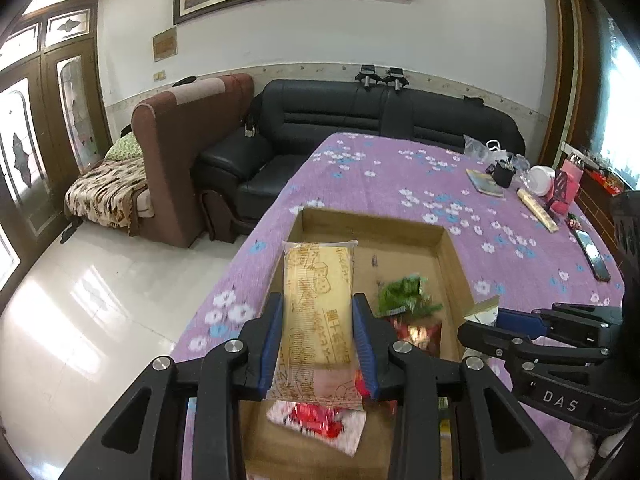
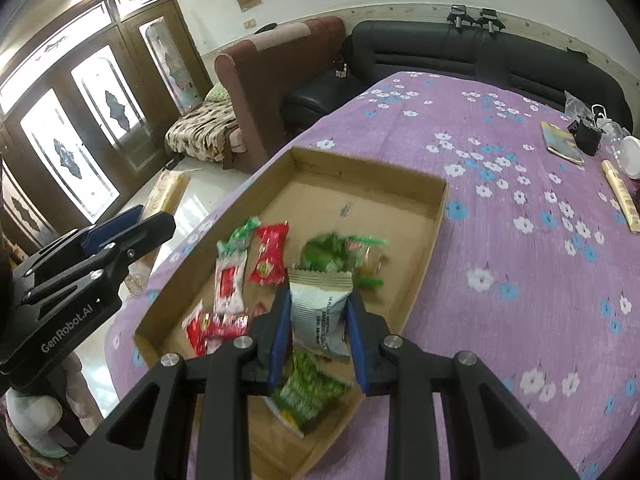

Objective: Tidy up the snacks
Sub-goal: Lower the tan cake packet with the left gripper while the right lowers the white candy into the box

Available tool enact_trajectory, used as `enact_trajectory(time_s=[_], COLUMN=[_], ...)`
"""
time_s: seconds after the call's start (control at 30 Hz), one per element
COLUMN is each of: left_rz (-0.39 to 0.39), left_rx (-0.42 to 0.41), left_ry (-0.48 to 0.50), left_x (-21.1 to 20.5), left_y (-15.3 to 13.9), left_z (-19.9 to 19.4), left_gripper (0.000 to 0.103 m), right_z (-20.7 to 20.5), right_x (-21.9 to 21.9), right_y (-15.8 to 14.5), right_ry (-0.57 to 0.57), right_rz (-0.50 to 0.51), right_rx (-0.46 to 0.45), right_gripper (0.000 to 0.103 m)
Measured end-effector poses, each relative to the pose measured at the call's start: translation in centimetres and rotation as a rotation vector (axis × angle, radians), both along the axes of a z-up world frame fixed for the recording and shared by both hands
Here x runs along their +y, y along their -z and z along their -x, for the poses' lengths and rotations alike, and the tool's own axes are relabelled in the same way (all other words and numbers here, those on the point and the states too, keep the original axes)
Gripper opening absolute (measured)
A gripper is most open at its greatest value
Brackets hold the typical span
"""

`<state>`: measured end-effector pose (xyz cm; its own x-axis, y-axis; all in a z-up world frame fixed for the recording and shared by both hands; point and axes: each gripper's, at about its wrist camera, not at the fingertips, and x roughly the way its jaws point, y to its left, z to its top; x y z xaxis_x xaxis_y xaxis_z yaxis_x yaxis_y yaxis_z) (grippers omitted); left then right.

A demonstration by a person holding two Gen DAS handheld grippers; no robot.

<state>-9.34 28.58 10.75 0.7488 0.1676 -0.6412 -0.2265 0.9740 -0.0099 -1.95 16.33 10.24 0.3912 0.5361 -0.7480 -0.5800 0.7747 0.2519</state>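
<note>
Centrally in both views sits a shallow cardboard box [image 2: 436,208] on the purple flowered tablecloth [image 2: 520,240], open at the top and partly filled. In the right wrist view its floor holds a white-and-red packet [image 2: 229,280], a red packet [image 2: 271,254] beside it, more red wrappers [image 2: 208,326] toward the lower left corner, and green packets [image 2: 332,254] near the middle; another green packet [image 2: 308,390] lies at the lower edge, under the fingers. The far half of the box floor is bare cardboard.

The right gripper [image 2: 319,320] is clamped on a grey-and-white snack pouch [image 2: 318,312], held over the box's near part. In the left wrist view the left gripper [image 1: 318,340] grips a long yellow wafer pack [image 1: 316,312] lengthwise, above the box [image 1: 448,248], with a red-and-white packet [image 1: 320,424] blurred beneath it. The right gripper [image 1: 500,316] shows at the right edge of that frame.

Toward the upper right of the table lie a book [image 2: 560,142], a black case [image 2: 588,136] and a long beige stick pack [image 2: 622,196], well apart from the box.
</note>
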Motion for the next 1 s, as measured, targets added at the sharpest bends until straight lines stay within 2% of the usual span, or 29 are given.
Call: enact_trajectory(time_s=[0.4, 1.0], left_rz=[0.043, 0.031], left_rx=[0.034, 0.047], left_ry=[-0.050, -0.048], left_x=[1.0, 1.4], left_y=[1.7, 2.1], left_z=[2.4, 2.1], left_gripper=[0.035, 0.035], right_z=[1.7, 1.3], right_x=[-0.9, 0.3], right_y=[0.1, 0.5], right_ry=[0.001, -0.004], right_rz=[0.004, 0.013], right_rx=[-0.006, -0.003], right_gripper=[0.027, 0.027])
